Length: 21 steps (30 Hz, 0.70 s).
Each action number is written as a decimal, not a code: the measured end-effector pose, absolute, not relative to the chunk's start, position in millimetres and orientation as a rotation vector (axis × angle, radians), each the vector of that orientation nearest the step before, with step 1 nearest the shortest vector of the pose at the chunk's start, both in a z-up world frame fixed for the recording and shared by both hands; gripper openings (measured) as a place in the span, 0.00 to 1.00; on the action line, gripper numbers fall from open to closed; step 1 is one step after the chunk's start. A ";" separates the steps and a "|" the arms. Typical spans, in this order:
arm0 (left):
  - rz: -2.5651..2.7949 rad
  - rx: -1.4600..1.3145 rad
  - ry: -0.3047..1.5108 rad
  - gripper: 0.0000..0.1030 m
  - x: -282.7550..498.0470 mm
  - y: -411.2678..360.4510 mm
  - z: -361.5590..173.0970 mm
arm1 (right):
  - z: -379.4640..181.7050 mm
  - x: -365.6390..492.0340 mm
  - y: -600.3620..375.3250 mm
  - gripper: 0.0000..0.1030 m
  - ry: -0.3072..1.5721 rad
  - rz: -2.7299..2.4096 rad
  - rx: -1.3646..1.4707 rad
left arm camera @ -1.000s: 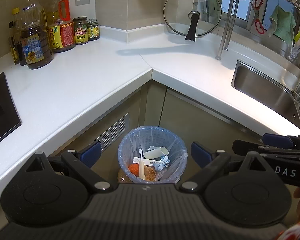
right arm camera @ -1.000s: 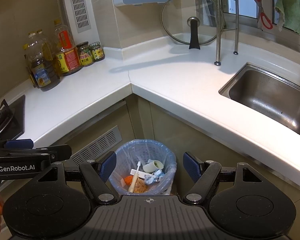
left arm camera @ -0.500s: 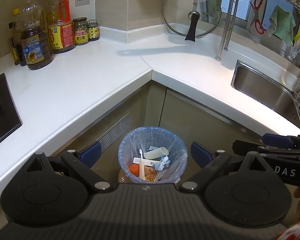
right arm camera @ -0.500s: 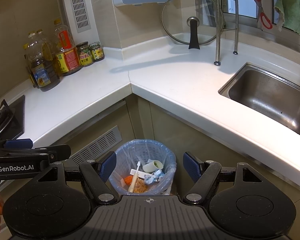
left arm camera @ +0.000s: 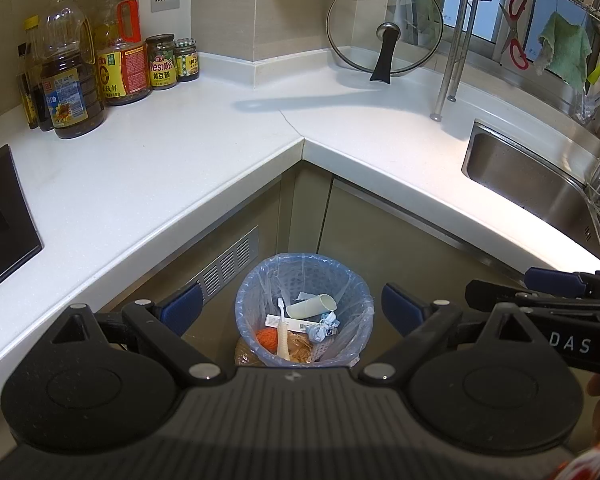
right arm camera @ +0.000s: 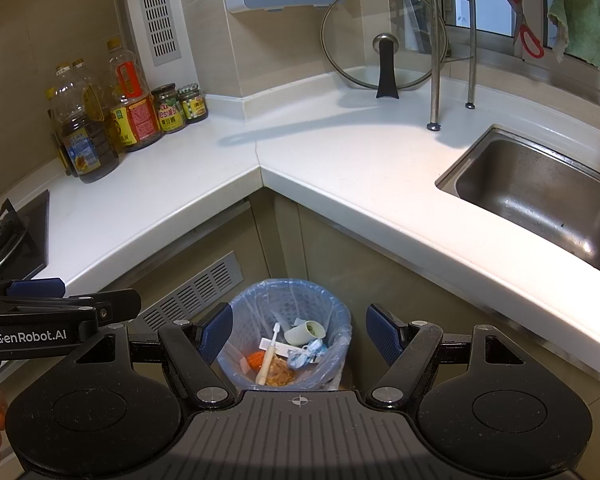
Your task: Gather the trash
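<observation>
A small bin with a blue liner [left arm camera: 260, 280] [right arm camera: 328, 304] stands on the floor in the counter's inner corner. Inside lie a white toothbrush [left arm camera: 282, 332] [right arm camera: 269, 354], a pale paper cup [left arm camera: 311, 306] [right arm camera: 305, 331], an orange lump [left arm camera: 266, 338], crumpled blue-white paper [left arm camera: 323, 326] and brown scraps. My left gripper [left arm camera: 291, 309] hangs open above the bin, nothing between its blue pads. My right gripper [right arm camera: 298, 333] is open too, empty, framing the same bin. Each gripper shows at the other view's edge.
The white L-shaped counter [left arm camera: 148, 168] wraps around the bin. Oil bottles [left arm camera: 66, 84] and jars [left arm camera: 162, 62] stand at the back left, a glass lid [left arm camera: 384, 28] leans in the corner, a steel sink [right arm camera: 540, 196] lies right, a hob [left arm camera: 0, 216] left.
</observation>
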State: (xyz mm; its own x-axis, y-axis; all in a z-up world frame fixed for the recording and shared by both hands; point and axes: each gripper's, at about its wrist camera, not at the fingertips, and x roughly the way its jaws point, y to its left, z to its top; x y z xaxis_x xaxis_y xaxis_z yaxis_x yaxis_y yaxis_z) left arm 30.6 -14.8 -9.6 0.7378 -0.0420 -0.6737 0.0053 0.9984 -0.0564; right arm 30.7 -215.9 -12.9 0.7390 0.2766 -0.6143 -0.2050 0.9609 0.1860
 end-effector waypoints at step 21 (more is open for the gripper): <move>-0.031 -0.053 0.742 0.93 30.6 -15.7 -10.9 | -12.9 31.3 -218.0 0.71 0.694 0.265 0.110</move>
